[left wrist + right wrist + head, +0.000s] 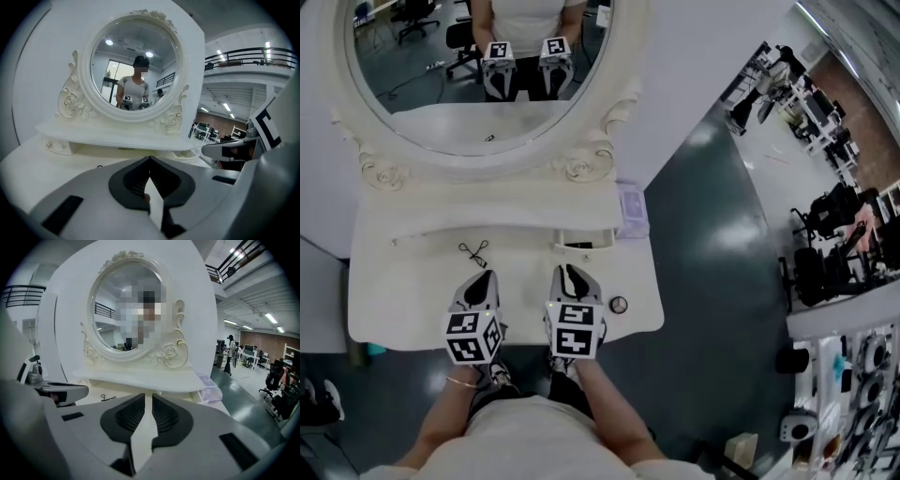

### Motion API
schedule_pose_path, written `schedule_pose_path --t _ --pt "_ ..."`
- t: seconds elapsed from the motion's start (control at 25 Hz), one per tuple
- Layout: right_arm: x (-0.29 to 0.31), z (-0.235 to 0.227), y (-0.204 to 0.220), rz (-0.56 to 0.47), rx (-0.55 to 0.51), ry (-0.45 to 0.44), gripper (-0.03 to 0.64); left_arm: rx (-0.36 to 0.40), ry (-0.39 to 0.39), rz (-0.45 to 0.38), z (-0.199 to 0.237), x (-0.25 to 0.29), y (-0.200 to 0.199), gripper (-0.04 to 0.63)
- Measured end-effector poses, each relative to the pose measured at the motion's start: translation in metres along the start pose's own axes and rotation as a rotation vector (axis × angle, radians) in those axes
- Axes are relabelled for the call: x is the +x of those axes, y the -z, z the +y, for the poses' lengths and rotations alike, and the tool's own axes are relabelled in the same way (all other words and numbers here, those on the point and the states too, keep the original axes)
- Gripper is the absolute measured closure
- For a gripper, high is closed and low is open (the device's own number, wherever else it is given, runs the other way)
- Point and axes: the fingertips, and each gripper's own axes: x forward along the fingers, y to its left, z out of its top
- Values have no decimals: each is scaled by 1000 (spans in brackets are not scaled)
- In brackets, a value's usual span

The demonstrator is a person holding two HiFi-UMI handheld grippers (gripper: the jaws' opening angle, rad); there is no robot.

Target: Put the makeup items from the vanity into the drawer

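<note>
So, head view: we hold both grippers low over the front edge of the cream-white ornate vanity, below its oval carved-frame mirror. The left gripper and right gripper sit side by side, close but apart, tips pointing toward the mirror. A small black wire-shaped makeup tool lies on the tabletop just ahead of the left gripper. A small round dark-rimmed compact lies on the tabletop just right of the right gripper. A small cream drawer under the shelf stands slightly pulled out, ahead of the right gripper. A pale lilac packet rests at the shelf's right end. Left gripper view: we see the jaws pressed together at the tips, with nothing we can make out gripped. Right gripper view: the jaws are all but together, only a thin slit between the pads and nothing in it. The black tool shows on the tabletop at left, the lilac packet at right.
</note>
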Motion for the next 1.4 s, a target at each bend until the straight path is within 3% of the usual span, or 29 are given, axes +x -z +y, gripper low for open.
schedule_pose_path --t 0.32,0.68,0.96,1.4 --pt "-13 16 2 -13 -21 -84 597 3 -38 -44 7 -16 -9 592" --pt "-20 22 -5 -40 -28 -114 598 -18 -41 -65 8 -29 -18 592" --pt "-20 24 -5 -24 -15 -120 598 56 -53 -81 9 -34 -25 592" --pt "-17 24 0 -1 -33 -129 598 2 -72 -73 15 -33 -19 592"
